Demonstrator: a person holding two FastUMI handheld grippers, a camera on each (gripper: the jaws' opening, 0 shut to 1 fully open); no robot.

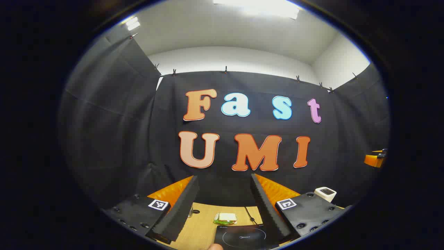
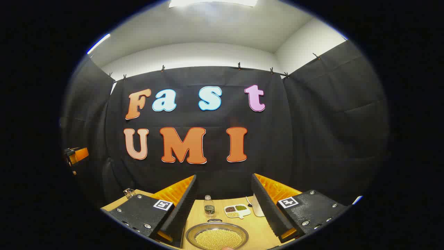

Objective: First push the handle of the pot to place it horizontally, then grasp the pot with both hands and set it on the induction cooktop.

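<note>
In the right gripper view a round metal pot (image 2: 216, 238) filled with small yellow grains sits on the wooden table (image 2: 258, 229), low between my fingers. A small loop handle (image 2: 214, 220) shows on its far rim. My right gripper (image 2: 223, 176) is open above the pot and touches nothing. In the left gripper view the black induction cooktop (image 1: 242, 236) lies on the table just ahead and below. My left gripper (image 1: 223, 177) is open, with nothing between its fingers. Each gripper shows small at the other view's edge: the right gripper (image 1: 374, 159), the left gripper (image 2: 77, 155).
Behind the cooktop lie a green-and-white pad (image 1: 225, 218) and a thin cable (image 1: 249, 215). A white box (image 1: 325, 193) stands at the right. Beyond the pot stand a small bottle (image 2: 208, 206), a divided dish of beans (image 2: 237, 210) and a white object (image 2: 257, 209).
</note>
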